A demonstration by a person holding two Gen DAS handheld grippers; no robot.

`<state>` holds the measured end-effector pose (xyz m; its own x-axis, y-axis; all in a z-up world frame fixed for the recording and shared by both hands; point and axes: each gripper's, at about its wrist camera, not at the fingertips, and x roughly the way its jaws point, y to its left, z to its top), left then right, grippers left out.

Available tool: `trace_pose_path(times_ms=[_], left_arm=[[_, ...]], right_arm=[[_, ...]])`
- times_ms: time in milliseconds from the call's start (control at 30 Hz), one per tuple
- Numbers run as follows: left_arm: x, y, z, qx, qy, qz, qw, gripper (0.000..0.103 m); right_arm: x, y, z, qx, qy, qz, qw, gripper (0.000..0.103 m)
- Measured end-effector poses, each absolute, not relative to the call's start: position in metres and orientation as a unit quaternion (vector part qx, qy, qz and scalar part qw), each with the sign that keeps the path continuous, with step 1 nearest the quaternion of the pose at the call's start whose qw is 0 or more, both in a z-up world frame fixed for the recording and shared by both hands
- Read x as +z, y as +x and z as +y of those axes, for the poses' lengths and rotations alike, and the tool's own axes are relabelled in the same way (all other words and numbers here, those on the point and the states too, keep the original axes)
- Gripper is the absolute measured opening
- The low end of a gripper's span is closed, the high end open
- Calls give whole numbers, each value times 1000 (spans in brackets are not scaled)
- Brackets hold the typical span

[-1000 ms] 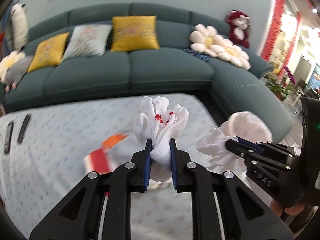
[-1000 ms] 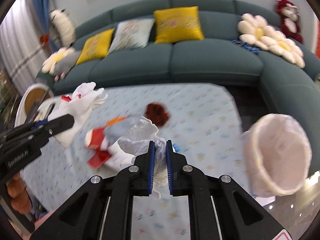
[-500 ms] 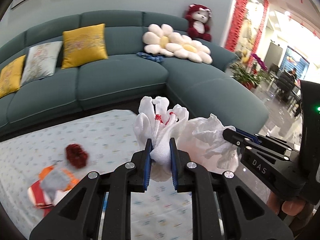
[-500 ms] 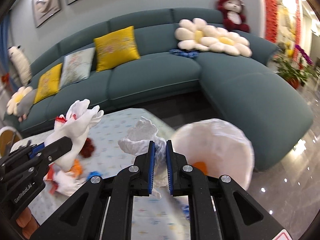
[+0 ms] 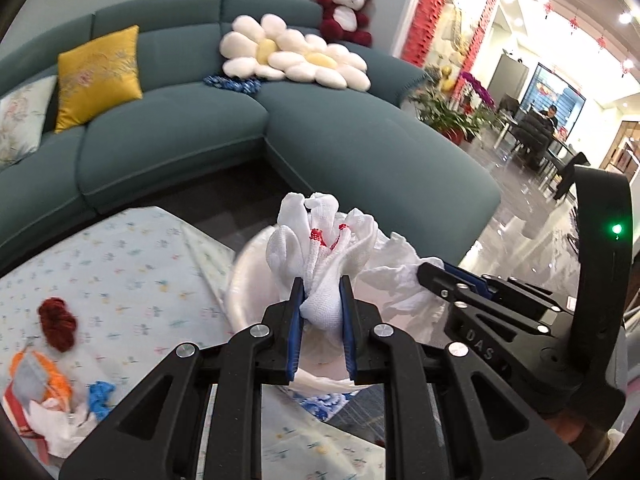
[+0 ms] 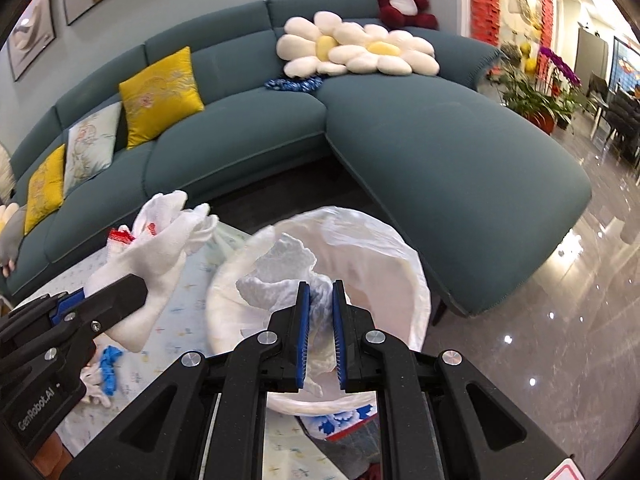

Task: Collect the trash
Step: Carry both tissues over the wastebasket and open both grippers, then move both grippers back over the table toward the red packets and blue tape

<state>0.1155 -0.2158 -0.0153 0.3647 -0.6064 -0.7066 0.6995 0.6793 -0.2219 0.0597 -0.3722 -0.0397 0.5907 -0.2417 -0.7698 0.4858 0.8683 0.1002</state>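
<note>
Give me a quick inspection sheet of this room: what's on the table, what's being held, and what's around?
Surface: table under a pale patterned cloth.
Job's things: white cloth and crumpled tissue held at the lined bin.
Clutter: dark red scrap, orange and blue bits on the table.
Grippers: left hand-held gripper shut on the cloth; right hand-held gripper shut on the tissue.
Cables: nothing seen.
Surroundings: teal sofa, cushions, plush toy.

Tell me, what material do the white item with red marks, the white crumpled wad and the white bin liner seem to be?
White item with red marks: apparently knitted cotton, matte, mesh weave visible. White crumpled wad: likely tissue paper, soft matte creases. White bin liner: probably thin plastic film, translucent, faintly glossy.
</note>
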Motion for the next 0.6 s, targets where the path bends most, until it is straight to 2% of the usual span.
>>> trace_pose_path(times_ms=[100,167,200,233,433,600], left_arm=[[-23,114,-229,-403,66,404,819,20],[-26,114,-233,-394,65,407,821,35],[-25,115,-233,-387,65,406,825,55],[-25,116,-231,-375,62,402,833,59],[-21,124,-220,-352,50,404,843,59],[-10,125,-198,-337,44,394,854,59]], right_arm=[[-47,60,-379,-212,154,408,875,11],[-52,62,-383,-213,155,411,873,14],[-52,62,-384,-216,153,411,873,16],[-52,63,-384,-220,148,411,872,18],[-44,60,-386,-226,150,398,876,32],[-33,62,-381,-217,142,389,884,33]])
